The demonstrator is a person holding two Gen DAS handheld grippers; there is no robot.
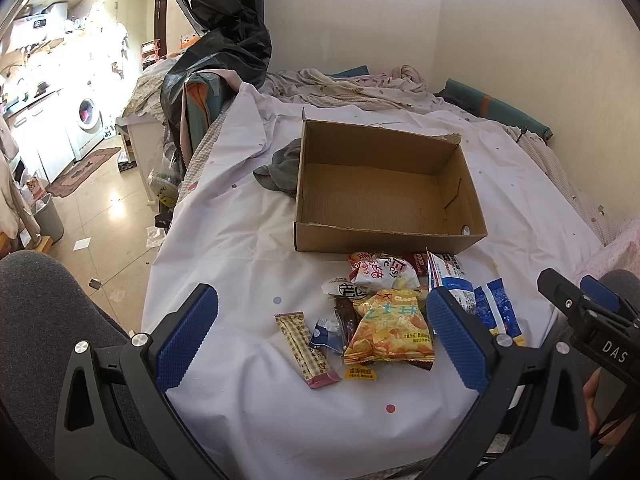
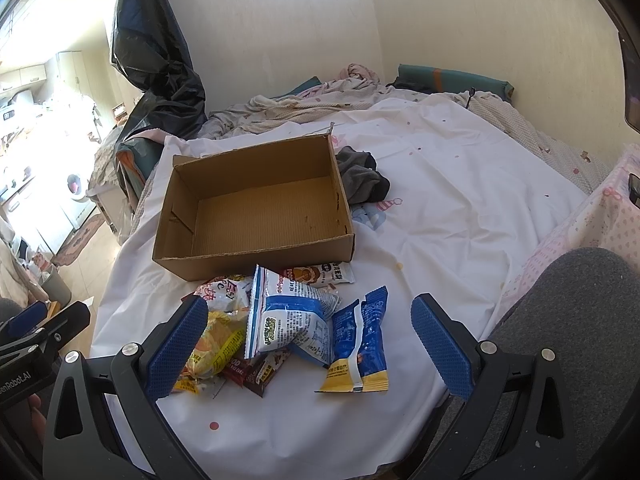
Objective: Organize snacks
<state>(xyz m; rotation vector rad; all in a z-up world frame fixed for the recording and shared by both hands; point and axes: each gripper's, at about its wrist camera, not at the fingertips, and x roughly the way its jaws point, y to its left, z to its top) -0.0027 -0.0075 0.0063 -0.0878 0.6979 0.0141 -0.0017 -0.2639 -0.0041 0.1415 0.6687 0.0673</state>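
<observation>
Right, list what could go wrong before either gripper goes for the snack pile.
1. The snacks overlap: the white-and-blue bag lies on the chocolate bar, so one grab may drag others along.
2. The bedsheet is soft and wrinkled; a low gripper could pinch fabric.
3. The cardboard box sits on that sheet and may slide or tip if nudged.

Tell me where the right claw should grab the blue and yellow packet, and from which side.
Take the blue and yellow packet across its middle, coming straight down from above. It lies flat on the white sheet at the right edge of the snack pile, long axis running away from the camera, with bare sheet along its right side. The open right claw could probably straddle its narrow width there without snagging the white and blue bag beside it.
</observation>
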